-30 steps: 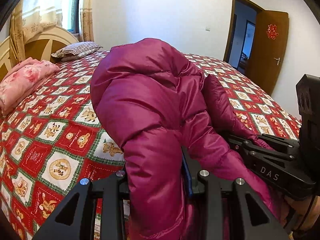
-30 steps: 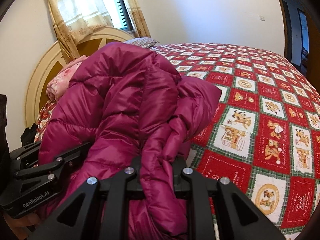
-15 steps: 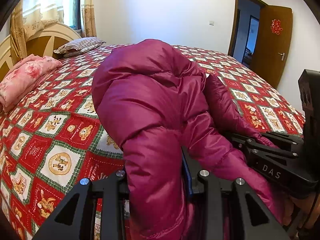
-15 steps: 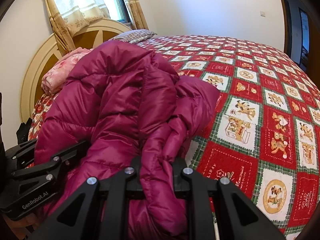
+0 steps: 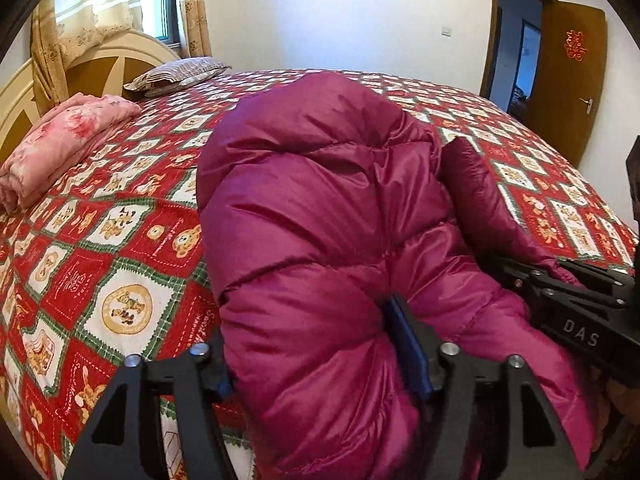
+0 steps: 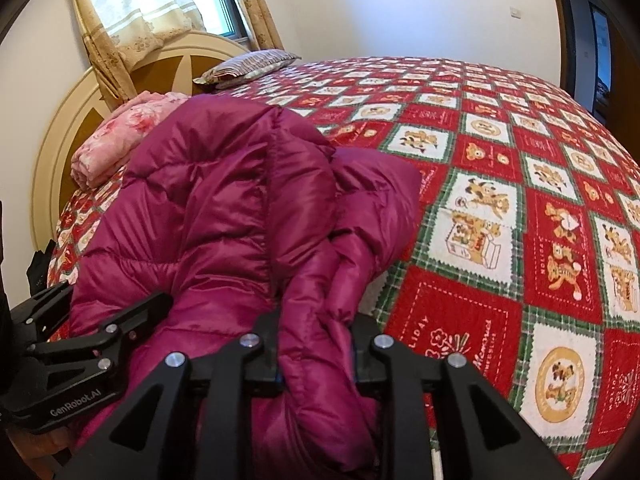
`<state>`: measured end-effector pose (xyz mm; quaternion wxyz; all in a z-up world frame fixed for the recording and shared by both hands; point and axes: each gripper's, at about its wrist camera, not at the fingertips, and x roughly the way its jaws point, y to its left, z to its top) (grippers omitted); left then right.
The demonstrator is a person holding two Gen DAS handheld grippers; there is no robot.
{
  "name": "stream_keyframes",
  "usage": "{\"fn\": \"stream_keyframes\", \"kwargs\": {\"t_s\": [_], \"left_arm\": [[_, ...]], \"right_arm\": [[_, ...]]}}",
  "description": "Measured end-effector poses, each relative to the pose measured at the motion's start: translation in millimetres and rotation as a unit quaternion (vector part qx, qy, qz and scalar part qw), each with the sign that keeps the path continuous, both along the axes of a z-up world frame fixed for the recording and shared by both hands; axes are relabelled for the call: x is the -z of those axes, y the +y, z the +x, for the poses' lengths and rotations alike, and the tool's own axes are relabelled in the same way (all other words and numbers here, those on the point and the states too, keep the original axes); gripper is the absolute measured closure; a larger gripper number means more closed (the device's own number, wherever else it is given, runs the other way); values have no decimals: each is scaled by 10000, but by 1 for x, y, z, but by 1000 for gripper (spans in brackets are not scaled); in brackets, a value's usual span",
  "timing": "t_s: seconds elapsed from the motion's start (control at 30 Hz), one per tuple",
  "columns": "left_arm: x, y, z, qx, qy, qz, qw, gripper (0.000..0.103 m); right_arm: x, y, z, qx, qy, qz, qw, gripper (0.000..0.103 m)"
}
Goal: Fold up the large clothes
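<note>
A magenta puffer jacket (image 5: 320, 208) lies bunched in a tall heap on the red patchwork bedspread (image 5: 120, 240), near the bed's front edge. My left gripper (image 5: 316, 364) straddles a thick roll of the jacket. Its jaws are opening and stand wide, with the padding bulging between them. My right gripper (image 6: 316, 360) holds a narrower fold of the jacket (image 6: 208, 208). Its jaws are opening a little, but the pads still press the fabric. Each gripper shows in the other's view, the right gripper (image 5: 576, 312) at the jacket's right side and the left gripper (image 6: 100, 332) at its left.
A folded pink floral blanket (image 5: 60, 148) and a striped pillow (image 5: 180, 74) lie by the round headboard (image 6: 60, 140) at the far left. The bedspread (image 6: 520, 200) stretches bare to the right of the jacket. A brown door (image 5: 572, 76) stands open at the far right.
The left jaws have spread much wider around the jacket roll. Both grippers have sunk slightly towards the bed with the jacket. The right grip looks nearly the same.
</note>
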<state>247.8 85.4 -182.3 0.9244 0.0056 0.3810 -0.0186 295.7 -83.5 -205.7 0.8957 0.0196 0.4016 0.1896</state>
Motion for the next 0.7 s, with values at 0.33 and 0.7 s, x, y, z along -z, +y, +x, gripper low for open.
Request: {"fn": "stream_keyframes", "kwargs": {"t_s": [0.33, 0.7], "left_arm": [[10, 10, 3, -269, -82, 28, 9996, 10], [16, 16, 5, -341, -140, -138, 9992, 6]], "right_arm": [[7, 0, 2, 80, 28, -61, 9999, 64], [12, 0, 3, 123, -2, -66, 9999, 61]]}}
